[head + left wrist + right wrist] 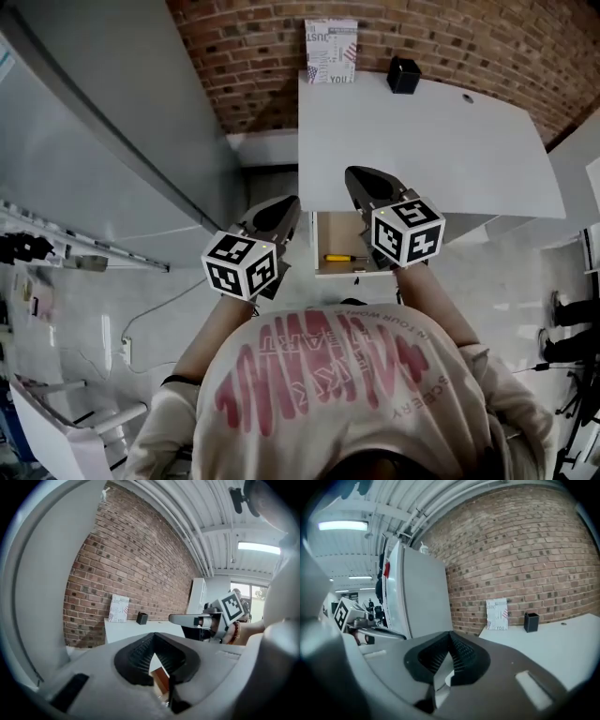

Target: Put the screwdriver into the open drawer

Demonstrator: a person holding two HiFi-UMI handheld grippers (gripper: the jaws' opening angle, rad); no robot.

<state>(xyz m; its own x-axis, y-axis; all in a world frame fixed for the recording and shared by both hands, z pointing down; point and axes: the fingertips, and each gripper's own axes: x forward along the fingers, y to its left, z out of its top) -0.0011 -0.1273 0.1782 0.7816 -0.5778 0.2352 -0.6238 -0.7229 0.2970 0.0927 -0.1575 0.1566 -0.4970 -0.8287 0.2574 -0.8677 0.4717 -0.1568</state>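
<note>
The yellow-handled screwdriver [339,257] lies inside the open drawer [324,234] under the front edge of the white table [422,141]. Both grippers are held up above the drawer, pointing toward the brick wall, and neither holds anything. My left gripper [292,202] [153,635] is shut, left of the drawer. My right gripper [355,174] [450,633] is shut, over the table's front edge, its marker cube above the drawer's right side. In each gripper view the other gripper shows alongside: the right gripper [174,618] and the left gripper [402,637].
A printed card [330,52] and a small black box [403,75] stand at the table's far edge against the brick wall. A tall grey cabinet [112,122] fills the left side. The person's torso is directly below the drawer in the head view.
</note>
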